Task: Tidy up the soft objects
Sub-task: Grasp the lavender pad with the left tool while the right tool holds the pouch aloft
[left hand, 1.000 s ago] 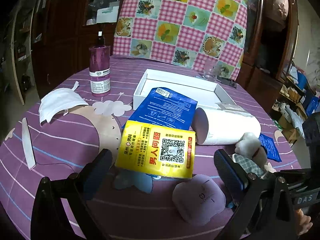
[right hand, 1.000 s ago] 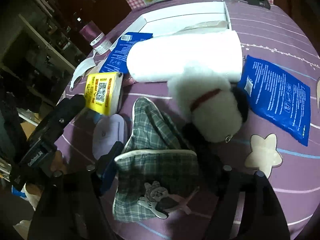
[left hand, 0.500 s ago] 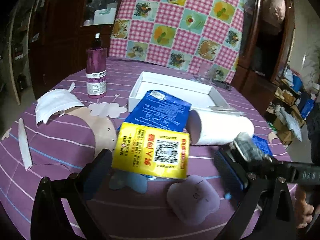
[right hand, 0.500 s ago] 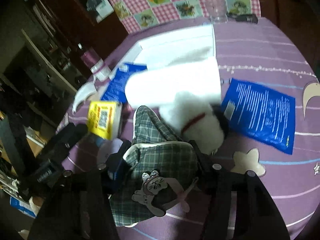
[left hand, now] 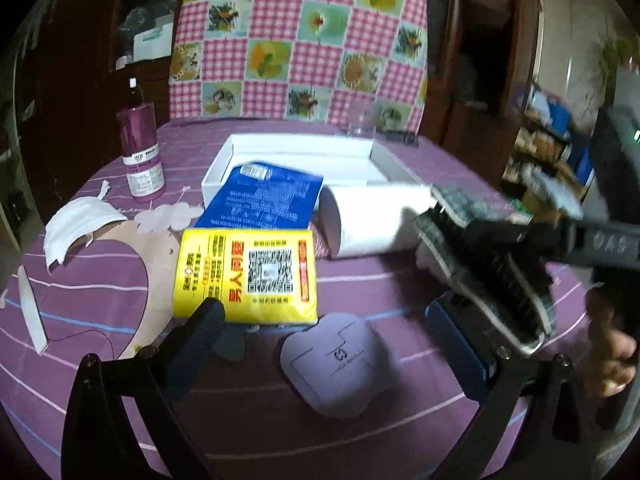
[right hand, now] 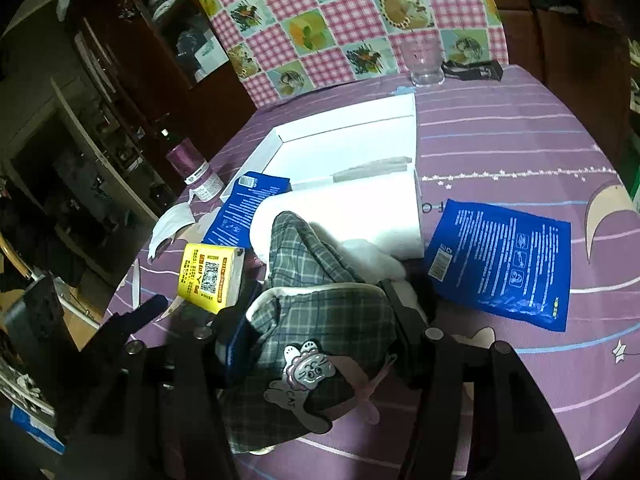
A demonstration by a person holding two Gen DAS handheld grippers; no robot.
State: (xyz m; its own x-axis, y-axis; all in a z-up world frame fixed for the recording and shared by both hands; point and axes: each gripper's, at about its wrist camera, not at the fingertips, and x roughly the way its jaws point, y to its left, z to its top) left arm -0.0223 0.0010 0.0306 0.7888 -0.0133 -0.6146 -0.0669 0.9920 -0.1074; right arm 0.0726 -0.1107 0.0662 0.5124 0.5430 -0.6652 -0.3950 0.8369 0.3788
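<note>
Nothing soft sits in the white box [right hand: 344, 148] yet: my right gripper [right hand: 316, 320] is clamped on the plaid pouch [right hand: 320, 320] near it, my left gripper [left hand: 328, 320] gapes empty.

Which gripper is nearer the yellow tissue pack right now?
Left. The left gripper hangs just in front of the yellow tissue pack; the right gripper, clamping the plaid pouch, is off to its right.
</note>
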